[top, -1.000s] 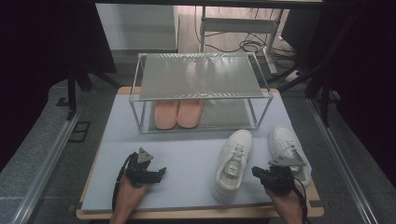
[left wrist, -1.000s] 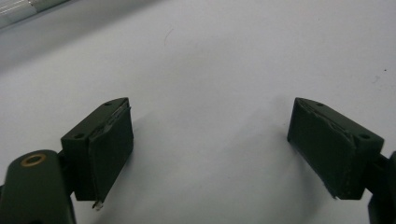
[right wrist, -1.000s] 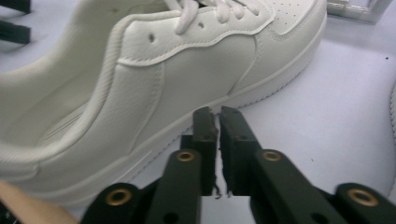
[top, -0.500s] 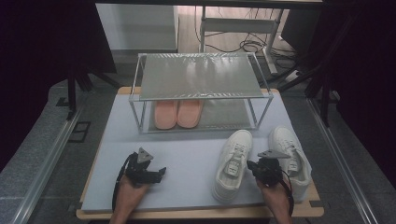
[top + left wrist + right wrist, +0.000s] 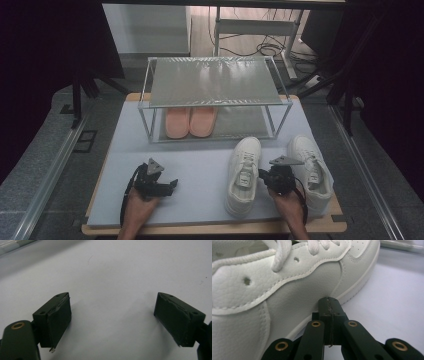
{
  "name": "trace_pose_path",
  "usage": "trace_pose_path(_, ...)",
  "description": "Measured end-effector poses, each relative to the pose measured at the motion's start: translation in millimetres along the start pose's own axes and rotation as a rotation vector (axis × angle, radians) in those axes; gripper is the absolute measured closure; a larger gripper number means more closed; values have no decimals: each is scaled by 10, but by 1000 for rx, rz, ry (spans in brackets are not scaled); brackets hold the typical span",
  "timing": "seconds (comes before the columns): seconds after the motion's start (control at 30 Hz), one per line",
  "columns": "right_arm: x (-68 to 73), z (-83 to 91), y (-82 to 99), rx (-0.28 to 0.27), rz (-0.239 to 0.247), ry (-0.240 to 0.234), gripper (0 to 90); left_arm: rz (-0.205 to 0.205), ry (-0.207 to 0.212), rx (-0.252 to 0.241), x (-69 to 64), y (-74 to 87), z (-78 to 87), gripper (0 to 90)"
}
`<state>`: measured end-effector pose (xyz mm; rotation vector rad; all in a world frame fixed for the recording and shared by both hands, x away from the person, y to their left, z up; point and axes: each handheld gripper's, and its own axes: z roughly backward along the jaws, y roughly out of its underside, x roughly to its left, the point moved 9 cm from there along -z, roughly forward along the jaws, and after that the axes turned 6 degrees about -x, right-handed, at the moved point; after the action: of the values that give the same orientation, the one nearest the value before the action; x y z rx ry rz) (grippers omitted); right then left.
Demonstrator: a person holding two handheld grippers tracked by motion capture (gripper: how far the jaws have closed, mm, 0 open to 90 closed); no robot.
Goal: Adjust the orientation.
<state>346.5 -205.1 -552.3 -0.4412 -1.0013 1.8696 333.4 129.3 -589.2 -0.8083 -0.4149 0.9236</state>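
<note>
Jaws pressed together, your right gripper [image 5: 329, 302] is nosing against the left sneaker [image 5: 274, 285].
Nothing is sitting between them; that sneaker is lying on the mat [image 5: 200, 165] beside its mate [image 5: 311, 170]. Your left gripper [image 5: 112, 320] is gaping wide over bare mat.

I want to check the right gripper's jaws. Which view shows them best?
The right gripper view: the jaws of the right gripper meet, shut, at the left sneaker. The high view shows its body from above.
</note>
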Motion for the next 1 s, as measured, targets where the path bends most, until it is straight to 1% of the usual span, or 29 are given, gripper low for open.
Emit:
trace_pose_path(0.27, 135, -164, -92, -4, 16, -57, 900, 0, 0, 0, 0, 0, 1, 146)
trace_pose_path(0.47, 226, -246, -140, 2, 41, -84, 900, -1, 0, 0, 0, 0, 1, 146)
trace_pose_path(0.67, 331, -347, -197, 6, 61, -125, 900, -1, 0, 0, 0, 0, 0, 146)
trace_pose_path(1.0, 540, -520, -295, 22, 116, -196, 900, -1, -1, -1, 0, 0, 0, 146)
